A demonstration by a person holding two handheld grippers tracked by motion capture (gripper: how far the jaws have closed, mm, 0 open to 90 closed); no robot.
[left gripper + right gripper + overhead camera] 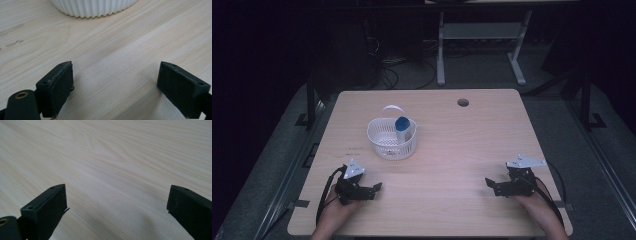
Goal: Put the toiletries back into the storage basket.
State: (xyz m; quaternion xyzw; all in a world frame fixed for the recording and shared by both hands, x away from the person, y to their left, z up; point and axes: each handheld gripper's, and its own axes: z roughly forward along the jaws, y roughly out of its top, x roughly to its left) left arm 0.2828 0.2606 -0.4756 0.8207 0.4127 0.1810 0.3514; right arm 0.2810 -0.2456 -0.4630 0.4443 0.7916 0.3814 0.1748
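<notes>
Right now your left gripper (377,188) rests low on the near left part of the wooden table (462,150), its jaws spread wide apart with nothing between them; in the left gripper view the two black pads (58,85) frame bare wood grain, and the ribbed white wall of the basket (93,7) stands just ahead at the top edge. Your right gripper (488,183) sits at the near right side, well apart from the left one, and its jaws are also spread wide and hold nothing, with pale tabletop between them in the right gripper view (117,202). From the high view the two grippers point inward toward each other, each held in one of your hands (334,212) that comes in from the bottom edge. The white basket (384,145) stands left of the table's centre, nearer your left gripper than your right, and its thin handle arches up behind it. Inside it a white bottle with a blue cap (403,123) leans against the far right rim. A round cable hole (463,102) lies near the table's far edge.
</notes>
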